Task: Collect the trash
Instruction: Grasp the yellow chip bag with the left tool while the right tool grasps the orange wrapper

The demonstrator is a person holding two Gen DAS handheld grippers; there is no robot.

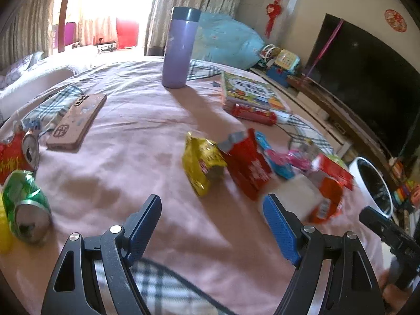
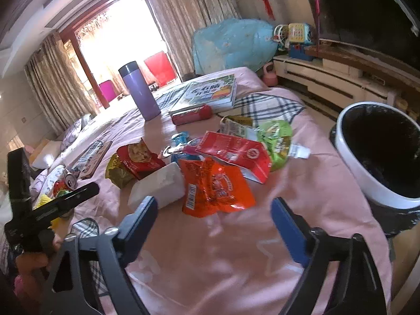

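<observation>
Across nearly the whole of both frames: pink bedspread [image 2: 223, 249], serving as the work surface. At right edge of the right wrist view, beside the bed: white bin [image 2: 351, 168] with dark liner, mouth open, seemingly nothing in it yet, though the bottom is dark.

Centre of frame, strewn close together: orange wrapper [image 2: 215, 189] nearest, red carton [image 2: 236, 152] partly overlapping it from behind, green pouch [image 2: 278, 139] to its right, white block [image 2: 160, 186] to its left, then another red packet [image 2: 139, 157] over a yellow wrapper [image 2: 118, 173]. Lower left of the left wrist view: crushed green can [image 1: 23, 204], with a red can [image 1: 18, 155] just above it, well apart from the wrapper pile. Probably not trash: purple flask [image 1: 178, 50], picture book [image 2: 210, 92], phone [image 1: 78, 120].

Bottom of each frame: right gripper [image 2: 214, 218], released, nothing between the blue pads, poised just short of the orange wrapper. Left gripper [image 1: 212, 223], likewise spread and empty, over bare bedspread near the white block.

Step in hand, by judgement: reaching for a first piece of trash, likely the orange wrapper. Next move: advance and dip until the pads straddle the crinkled edge, pinch without catching the bedspread, then lift and carry right to the bin.
</observation>
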